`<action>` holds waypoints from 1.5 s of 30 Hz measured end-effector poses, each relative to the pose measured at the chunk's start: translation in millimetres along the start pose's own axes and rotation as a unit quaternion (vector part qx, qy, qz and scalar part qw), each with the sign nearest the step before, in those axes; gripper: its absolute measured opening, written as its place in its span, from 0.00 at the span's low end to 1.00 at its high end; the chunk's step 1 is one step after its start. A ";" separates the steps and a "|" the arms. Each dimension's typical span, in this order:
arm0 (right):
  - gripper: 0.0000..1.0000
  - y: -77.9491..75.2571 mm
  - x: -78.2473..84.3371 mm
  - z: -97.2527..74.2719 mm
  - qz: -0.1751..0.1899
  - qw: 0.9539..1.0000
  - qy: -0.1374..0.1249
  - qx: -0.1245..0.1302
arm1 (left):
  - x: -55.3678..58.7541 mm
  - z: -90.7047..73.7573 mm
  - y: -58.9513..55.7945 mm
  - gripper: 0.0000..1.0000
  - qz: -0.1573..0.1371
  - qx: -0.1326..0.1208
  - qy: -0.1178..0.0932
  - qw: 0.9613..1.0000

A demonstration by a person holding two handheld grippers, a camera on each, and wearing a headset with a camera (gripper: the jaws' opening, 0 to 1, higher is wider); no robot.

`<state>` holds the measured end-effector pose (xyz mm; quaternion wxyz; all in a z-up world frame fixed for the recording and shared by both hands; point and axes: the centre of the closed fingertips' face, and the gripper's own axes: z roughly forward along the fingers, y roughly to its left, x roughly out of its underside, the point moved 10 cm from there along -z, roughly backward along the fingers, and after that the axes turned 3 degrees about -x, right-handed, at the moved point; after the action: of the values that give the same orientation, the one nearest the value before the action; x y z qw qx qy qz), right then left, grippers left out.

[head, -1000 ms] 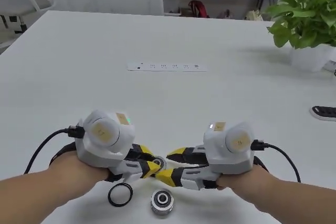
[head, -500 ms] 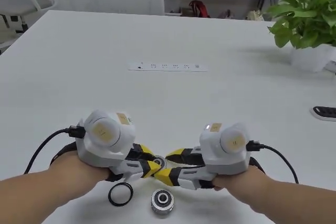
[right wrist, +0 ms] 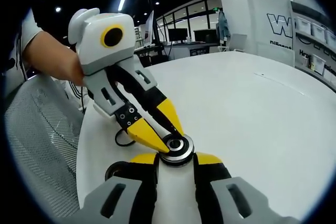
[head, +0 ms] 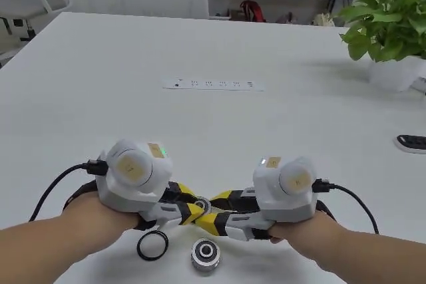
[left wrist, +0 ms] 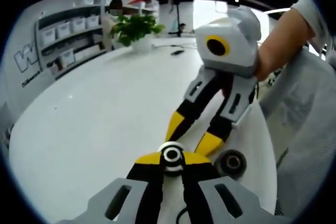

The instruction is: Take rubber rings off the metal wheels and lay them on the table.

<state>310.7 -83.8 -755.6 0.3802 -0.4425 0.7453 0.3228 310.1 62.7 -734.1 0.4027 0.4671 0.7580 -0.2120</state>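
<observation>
Low in the centre of the head view, the right gripper (right wrist: 176,160) has its jaws closed on a small metal wheel (right wrist: 176,149), steadying it just above the tabletop (head: 219,131), while the left gripper (left wrist: 171,162) has its jaws nipped shut on the wheel's rim, probably to peel off its rubber band, beside a loose rubber ring (head: 152,245) at lower left.

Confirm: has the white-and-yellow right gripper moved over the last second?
Yes: the right gripper edged slightly left, judged against the loose silver metal wheel.
</observation>
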 end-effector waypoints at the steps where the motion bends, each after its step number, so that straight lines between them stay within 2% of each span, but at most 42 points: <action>1: 0.22 0.0 0.3 -0.4 0.000 1.000 0.000 0.000 | -0.2 -0.1 -0.1 0.13 0.000 0.000 0.000 1.000; 35: 0.15 -0.2 2.4 -6.2 -0.011 1.000 0.007 -0.004 | 1.6 0.0 -0.1 0.13 -0.008 -0.003 -0.005 1.000; 45: 0.09 -1.6 4.4 -8.5 -0.010 1.000 0.012 -0.003 | 1.7 -0.1 -0.4 0.13 -0.009 -0.003 -0.006 1.000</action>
<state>308.3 -93.2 -755.4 0.3728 -0.4550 0.7444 0.3161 309.3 63.5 -735.4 0.4072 0.4577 0.7604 -0.2159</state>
